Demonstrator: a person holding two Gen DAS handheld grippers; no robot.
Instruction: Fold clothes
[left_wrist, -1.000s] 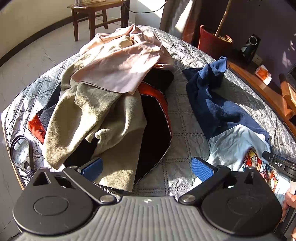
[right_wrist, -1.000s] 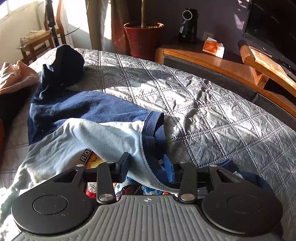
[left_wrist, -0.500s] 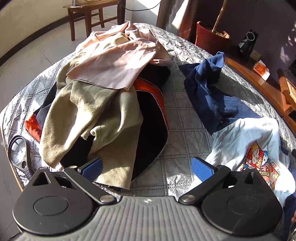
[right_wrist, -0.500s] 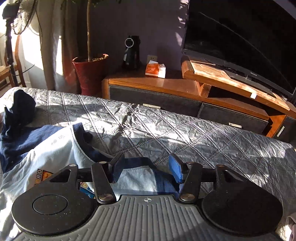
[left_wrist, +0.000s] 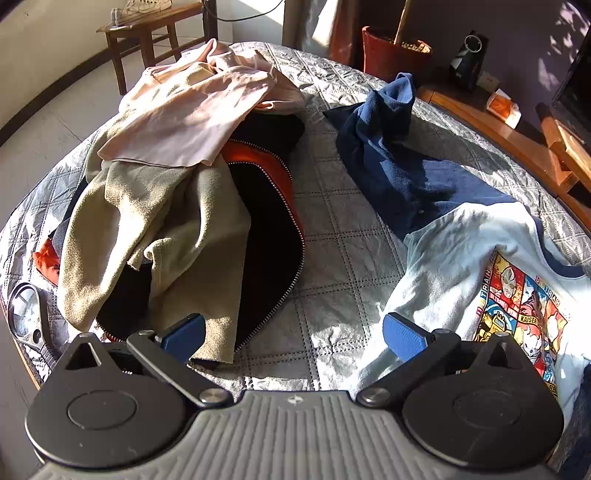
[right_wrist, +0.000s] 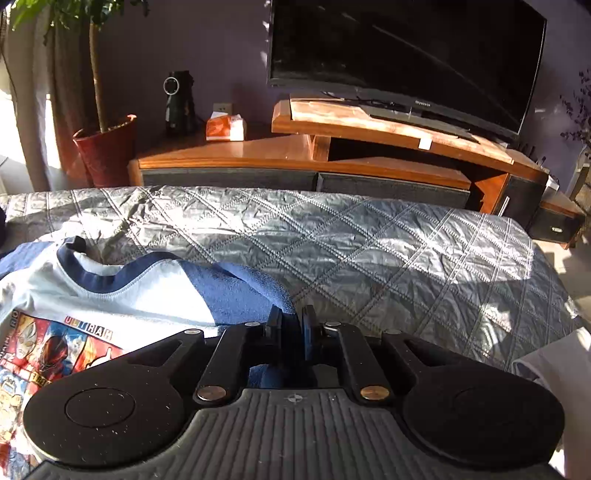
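A light-blue T-shirt with navy sleeves and a cartoon print (left_wrist: 476, 258) lies on the grey quilted bed (left_wrist: 332, 236), print up. In the right wrist view the same shirt (right_wrist: 122, 291) lies at the left, and my right gripper (right_wrist: 291, 325) is shut on its navy sleeve (right_wrist: 240, 291). My left gripper (left_wrist: 291, 328) is open and empty above the quilt, between the shirt and a pile of clothes (left_wrist: 177, 177) of beige, pink, black and orange.
A magnifier-like gadget (left_wrist: 24, 321) lies at the bed's left edge. A wooden TV stand (right_wrist: 369, 155) with a television (right_wrist: 406, 55), a tissue box (right_wrist: 225, 127) and a red plant pot (right_wrist: 107, 151) stand behind the bed. A wooden stool (left_wrist: 155, 40) stands far left.
My right gripper has swung right along the shirt and shut on its navy sleeve. The shirt now lies spread with its print showing. My left gripper stays open over the quilt.
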